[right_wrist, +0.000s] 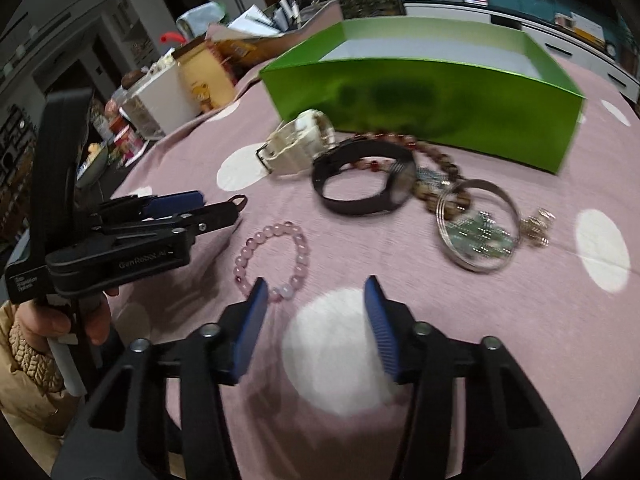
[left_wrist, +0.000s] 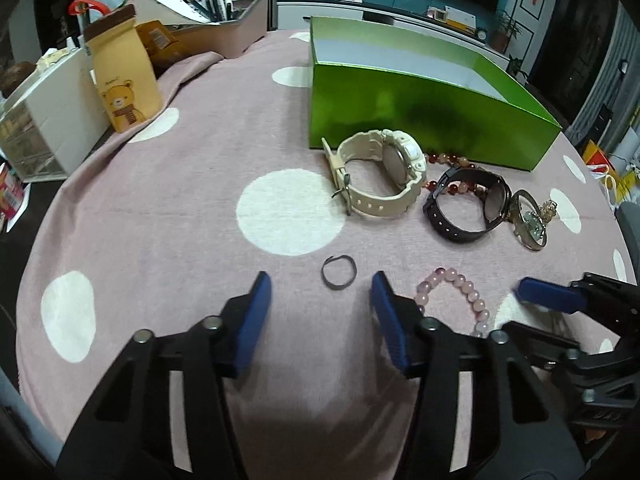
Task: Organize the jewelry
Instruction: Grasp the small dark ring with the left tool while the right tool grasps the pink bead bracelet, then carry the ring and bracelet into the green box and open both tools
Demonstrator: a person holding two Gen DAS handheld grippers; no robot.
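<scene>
On the pink dotted cloth (left_wrist: 180,200) a small dark ring (left_wrist: 325,277) lies just ahead of my left gripper (left_wrist: 320,278), whose blue jaws stand apart with nothing between them. A pink bead bracelet (left_wrist: 460,280) lies to its right. In the right wrist view that bracelet (right_wrist: 298,240) lies beside the left fingertip of my right gripper (right_wrist: 317,282), which is open and empty over a white dot. Farther back lie a cream watch (left_wrist: 372,204), a black watch (left_wrist: 460,232), red beads (left_wrist: 444,158) and a silver bangle (right_wrist: 476,266), in front of the open green box (left_wrist: 420,112).
A yellow bear-print bag (left_wrist: 124,80), a white drawer unit (left_wrist: 48,120) and a pen tray (left_wrist: 232,20) crowd the table's far left. A person's hand (right_wrist: 52,320) holds the left gripper (right_wrist: 172,204) at the left of the right wrist view. The table's edge curves close on the right.
</scene>
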